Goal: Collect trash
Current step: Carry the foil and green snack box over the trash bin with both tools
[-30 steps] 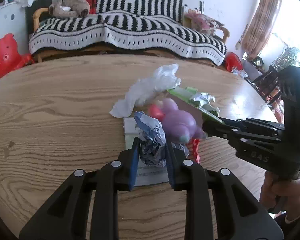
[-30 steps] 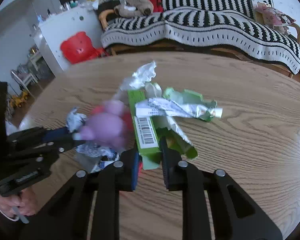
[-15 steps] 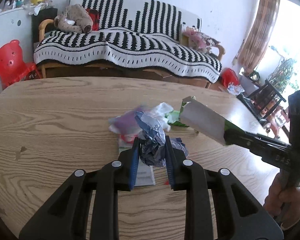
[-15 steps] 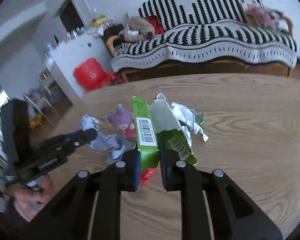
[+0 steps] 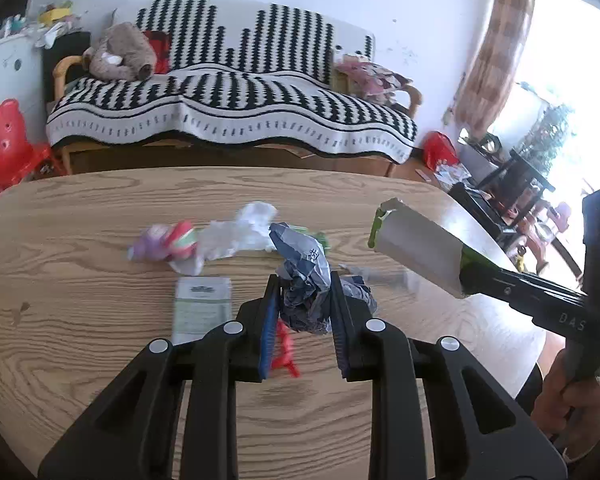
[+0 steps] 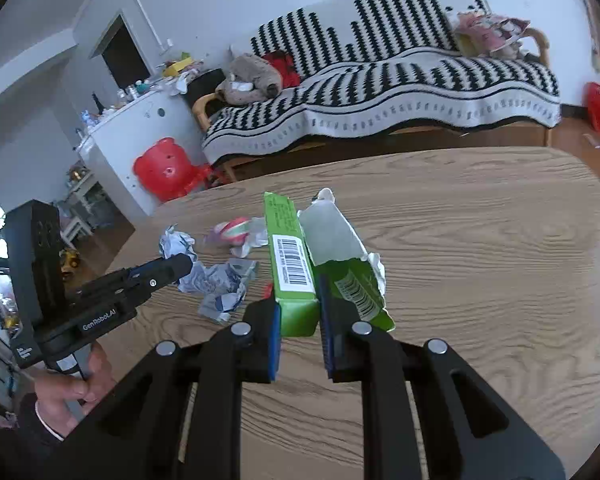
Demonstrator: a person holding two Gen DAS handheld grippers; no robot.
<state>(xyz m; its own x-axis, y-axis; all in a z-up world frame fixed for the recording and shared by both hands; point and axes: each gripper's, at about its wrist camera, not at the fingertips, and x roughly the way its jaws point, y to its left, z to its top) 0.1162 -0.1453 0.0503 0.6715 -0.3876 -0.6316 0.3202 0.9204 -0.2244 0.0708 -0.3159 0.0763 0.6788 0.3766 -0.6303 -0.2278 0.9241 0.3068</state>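
Crumpled blue-grey wrapper pinched by left hand-held gripper; right hand-held gripper clamps torn green carton.

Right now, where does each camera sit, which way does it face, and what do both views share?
Left wrist: sits on the left gripper, facing the sofa across the table; shows its fingers shut on crumpled paper.
Right wrist: sits on the right gripper, facing the same way; shows its fingers shut on a green carton.
Shared: each shows the other gripper, the sofa, and the pink toy.
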